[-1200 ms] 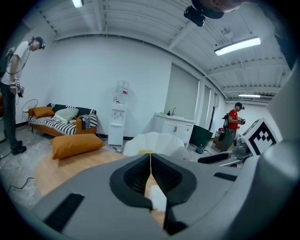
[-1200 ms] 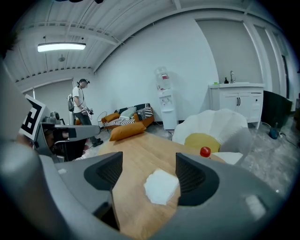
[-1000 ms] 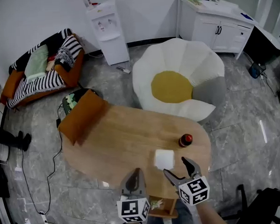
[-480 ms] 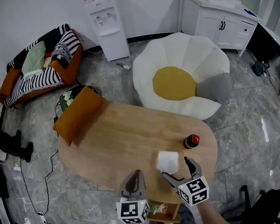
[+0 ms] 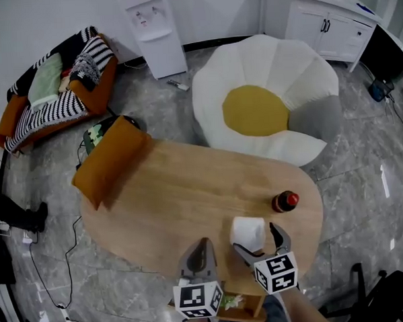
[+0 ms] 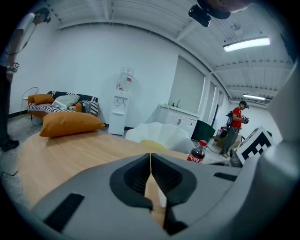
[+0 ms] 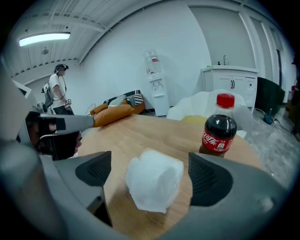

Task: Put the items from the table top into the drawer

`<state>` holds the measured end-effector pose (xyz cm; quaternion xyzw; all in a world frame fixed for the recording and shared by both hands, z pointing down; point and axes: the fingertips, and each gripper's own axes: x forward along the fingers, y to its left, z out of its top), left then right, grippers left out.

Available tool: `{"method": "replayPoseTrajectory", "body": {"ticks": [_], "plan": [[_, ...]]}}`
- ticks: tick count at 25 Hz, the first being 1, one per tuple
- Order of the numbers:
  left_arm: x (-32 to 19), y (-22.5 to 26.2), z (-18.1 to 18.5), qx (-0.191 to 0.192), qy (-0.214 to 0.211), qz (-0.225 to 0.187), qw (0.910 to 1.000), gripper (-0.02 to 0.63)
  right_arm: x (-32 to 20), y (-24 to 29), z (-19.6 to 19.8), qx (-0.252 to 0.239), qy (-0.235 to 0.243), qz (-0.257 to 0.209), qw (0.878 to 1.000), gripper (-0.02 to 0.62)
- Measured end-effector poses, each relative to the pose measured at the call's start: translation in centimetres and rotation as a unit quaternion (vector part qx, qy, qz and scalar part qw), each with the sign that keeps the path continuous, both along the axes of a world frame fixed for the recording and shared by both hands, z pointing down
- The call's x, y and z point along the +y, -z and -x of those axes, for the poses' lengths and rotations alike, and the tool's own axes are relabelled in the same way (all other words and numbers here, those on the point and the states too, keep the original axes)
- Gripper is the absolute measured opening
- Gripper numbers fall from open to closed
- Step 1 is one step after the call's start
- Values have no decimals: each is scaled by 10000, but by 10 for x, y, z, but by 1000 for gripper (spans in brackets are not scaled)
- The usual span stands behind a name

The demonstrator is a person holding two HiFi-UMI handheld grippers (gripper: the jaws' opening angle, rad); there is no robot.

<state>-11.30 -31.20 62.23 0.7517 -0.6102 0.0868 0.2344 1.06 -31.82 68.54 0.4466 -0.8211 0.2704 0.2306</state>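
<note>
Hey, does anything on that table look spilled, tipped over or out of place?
Nothing is spilled or tipped: the bottle stands upright and the white roll sits whole on the table. The one odd thing is the orange pillow on the far left corner, which seems to hang partly over the edge.

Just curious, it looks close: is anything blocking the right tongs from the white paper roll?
Nothing visible. The white paper roll lies between the opening right tongs, untouched; the cola bottle stands beyond it.
</note>
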Motion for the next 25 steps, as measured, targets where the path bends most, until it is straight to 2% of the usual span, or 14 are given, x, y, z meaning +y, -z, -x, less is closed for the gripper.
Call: {"method": "replayPoseTrajectory", "body": {"ticks": [3, 13, 20, 25], "plan": [[-4, -10, 1, -5, -4, 78, 10000, 11, -6, -12, -1, 26, -193, 129, 9997, 503], [-13, -27, 8, 7, -19, 279, 9996, 11, -10, -46, 6, 250, -419, 646, 9967, 526], [-16, -32, 10, 9, -47, 315, 9995, 11, -9, -67, 12, 395, -504, 945, 9935, 529], [-13, -39, 8, 15, -91, 383, 9992, 11, -10, -75, 13, 505, -439, 987, 9929, 528]]}}
